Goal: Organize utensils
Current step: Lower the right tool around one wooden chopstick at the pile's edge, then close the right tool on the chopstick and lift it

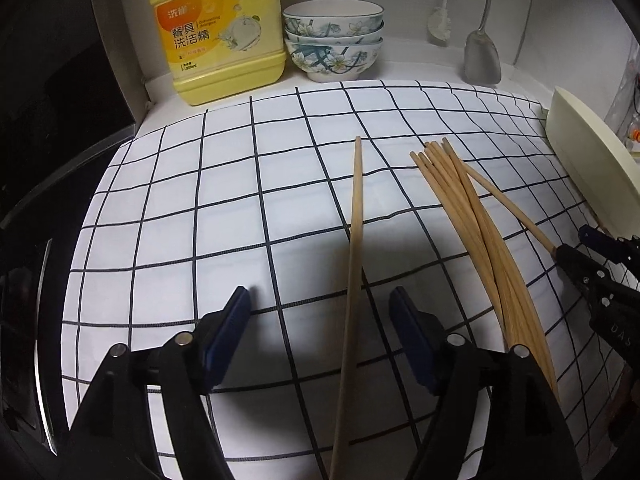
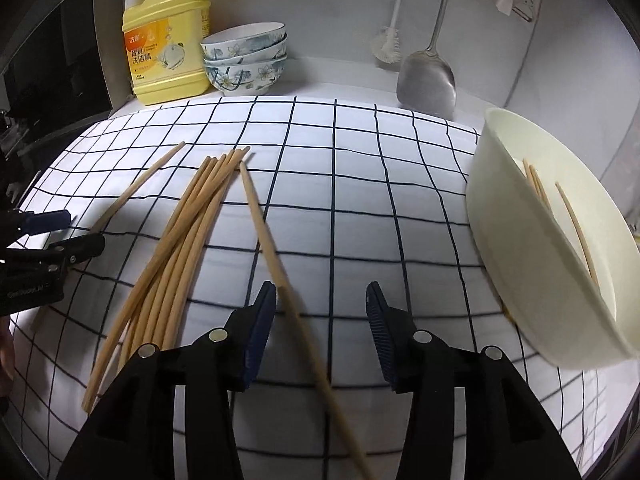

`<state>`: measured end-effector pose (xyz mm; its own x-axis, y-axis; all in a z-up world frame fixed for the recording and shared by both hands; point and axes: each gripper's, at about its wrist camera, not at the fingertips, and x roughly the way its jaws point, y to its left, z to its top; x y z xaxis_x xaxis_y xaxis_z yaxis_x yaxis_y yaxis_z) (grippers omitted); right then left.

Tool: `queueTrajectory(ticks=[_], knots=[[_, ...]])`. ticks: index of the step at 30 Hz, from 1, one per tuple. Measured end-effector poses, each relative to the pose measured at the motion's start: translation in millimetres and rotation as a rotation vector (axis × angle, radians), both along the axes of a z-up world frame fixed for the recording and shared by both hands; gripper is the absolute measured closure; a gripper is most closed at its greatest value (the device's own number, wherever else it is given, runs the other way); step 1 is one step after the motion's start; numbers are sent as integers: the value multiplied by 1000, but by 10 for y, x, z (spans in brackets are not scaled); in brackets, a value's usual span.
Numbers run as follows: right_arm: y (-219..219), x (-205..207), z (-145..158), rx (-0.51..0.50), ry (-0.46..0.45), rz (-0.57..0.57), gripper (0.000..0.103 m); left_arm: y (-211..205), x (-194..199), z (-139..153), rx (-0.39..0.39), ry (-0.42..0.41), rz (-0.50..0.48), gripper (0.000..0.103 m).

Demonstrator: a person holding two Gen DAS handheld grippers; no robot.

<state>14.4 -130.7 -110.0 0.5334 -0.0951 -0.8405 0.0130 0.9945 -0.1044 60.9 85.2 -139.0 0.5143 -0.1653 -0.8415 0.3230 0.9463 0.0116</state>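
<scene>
Wooden chopsticks lie on a white checked cloth (image 1: 240,208). In the left wrist view, my left gripper (image 1: 320,304) is open, with one single chopstick (image 1: 354,240) lying between its fingers. A bundle of several chopsticks (image 1: 472,216) lies to its right. In the right wrist view, my right gripper (image 2: 320,300) is open, with one chopstick (image 2: 272,248) running between its fingers close to the left finger. The bundle (image 2: 180,240) lies to its left. A cream bowl (image 2: 532,248) at the right, tilted, holds a few chopsticks (image 2: 568,216).
A yellow detergent jug (image 1: 220,28) and three stacked floral bowls (image 1: 332,40) stand at the back wall. A metal spatula (image 2: 428,76) and a brush (image 2: 386,46) hang at the back right. A dark appliance (image 1: 48,120) borders the cloth at the left.
</scene>
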Motion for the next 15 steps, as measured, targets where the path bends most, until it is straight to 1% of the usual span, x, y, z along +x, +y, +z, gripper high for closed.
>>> queueTrajectory(ticks=[3,8,9,10,11,13,14,15], knots=[[43,91,-46,-15,26,56,59,-58,14,-3,15,-6,-10,25],[116,142,-73,-27,21,111,59,-160,53,-2,21,-10,-30,26],[112,154,-75,-21,22,112,59,-167,61,0,10,-4,-35,31],[110,162,-80,-10,24,114,62,-172,68,4,-11,7,-43,38],[114,165,-80,-3,26,118,65,-184,67,9,-13,8,-48,41],[154,167,-80,28,37,149,84,-229,40,19,-13,2,-76,54],[175,163,-76,28,38,158,88,-248,26,24,-14,1,-86,57],[210,160,-75,19,38,168,92,-262,14,30,-15,0,-94,64]])
